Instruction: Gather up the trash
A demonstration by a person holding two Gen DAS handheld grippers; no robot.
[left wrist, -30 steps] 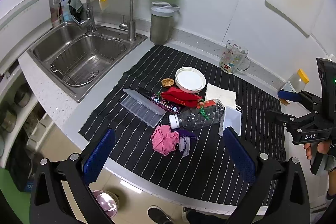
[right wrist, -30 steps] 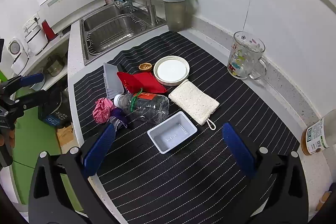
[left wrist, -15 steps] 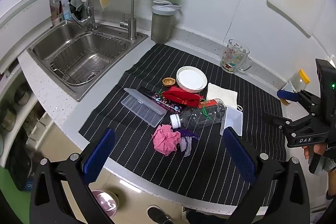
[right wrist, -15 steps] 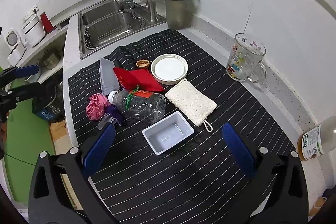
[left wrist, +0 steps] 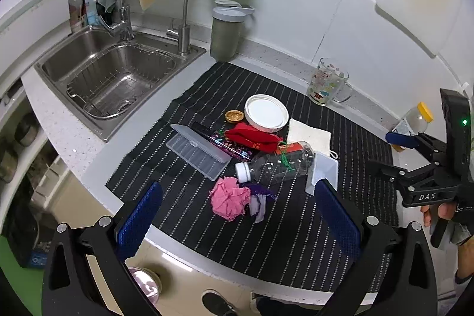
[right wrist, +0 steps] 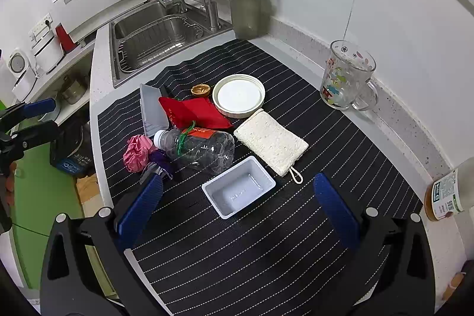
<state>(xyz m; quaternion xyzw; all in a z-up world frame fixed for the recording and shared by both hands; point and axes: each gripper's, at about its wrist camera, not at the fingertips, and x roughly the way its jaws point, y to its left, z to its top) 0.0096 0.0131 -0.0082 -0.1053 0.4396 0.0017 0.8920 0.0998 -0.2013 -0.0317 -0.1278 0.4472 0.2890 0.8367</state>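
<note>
Trash lies on a black striped mat point(left wrist: 296, 227) point(right wrist: 266, 242): a crumpled pink paper point(left wrist: 229, 202) point(right wrist: 136, 153), purple scraps point(left wrist: 259, 197), an empty plastic bottle point(left wrist: 278, 163) point(right wrist: 201, 147), a red pouch point(left wrist: 251, 136) point(right wrist: 195, 111), a small white tray point(right wrist: 238, 191) point(left wrist: 324, 172) and a clear flat box point(left wrist: 198, 150). My left gripper point(left wrist: 237, 218) is open and empty, above the mat's front edge before the pink paper. My right gripper point(right wrist: 237, 209) is open and empty, above the white tray. It also shows at the right of the left wrist view point(left wrist: 397, 153).
A white lid point(right wrist: 238, 95), a nutshell point(right wrist: 201, 90), a loofah sponge point(right wrist: 271, 141), a glass mug point(right wrist: 346, 77), a grey shaker point(right wrist: 246, 8), a bottle point(right wrist: 444, 191) and a sink point(left wrist: 112, 70) surround the trash. A bin point(right wrist: 71, 150) stands on the floor beside the counter.
Both grippers have drifted slightly closer to the mat. The objects have not moved and both grippers stay open.
</note>
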